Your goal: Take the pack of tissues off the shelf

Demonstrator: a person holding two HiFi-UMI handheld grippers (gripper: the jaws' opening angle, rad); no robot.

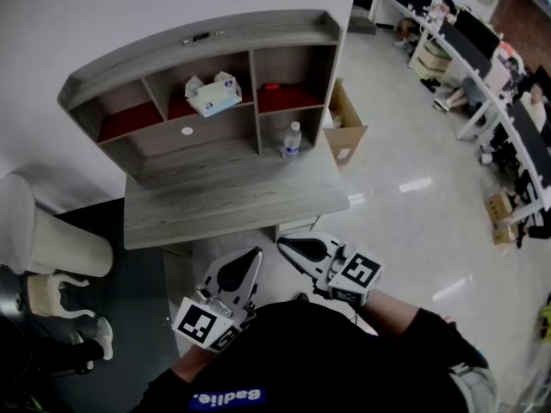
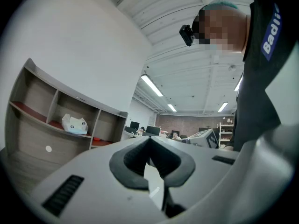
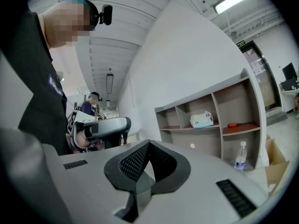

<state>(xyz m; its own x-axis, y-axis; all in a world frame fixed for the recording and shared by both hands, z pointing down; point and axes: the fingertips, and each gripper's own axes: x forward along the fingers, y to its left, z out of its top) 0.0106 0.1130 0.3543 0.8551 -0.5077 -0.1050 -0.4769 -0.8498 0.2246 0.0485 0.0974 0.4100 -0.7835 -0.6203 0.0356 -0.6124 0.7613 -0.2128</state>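
Observation:
The pack of tissues (image 1: 213, 95), white and light blue, lies in the middle upper compartment of the wooden shelf (image 1: 207, 37) on the desk (image 1: 225, 198). It also shows in the left gripper view as the tissue pack (image 2: 74, 124) and in the right gripper view as the same pack (image 3: 202, 120). Both grippers are held close to my body, well short of the desk's front edge. My left gripper (image 1: 251, 255) is shut with nothing in it, and its tips (image 2: 149, 140) meet. My right gripper (image 1: 282, 244) is likewise shut and empty (image 3: 148, 143).
A water bottle (image 1: 292, 140) stands on the desk under the right compartment, where a red-handled tool (image 1: 271, 85) lies. An open cardboard box (image 1: 344, 129) sits on the floor right of the desk. A white stand (image 1: 52, 239) is at the left. Office desks with people (image 1: 482, 67) line the far right.

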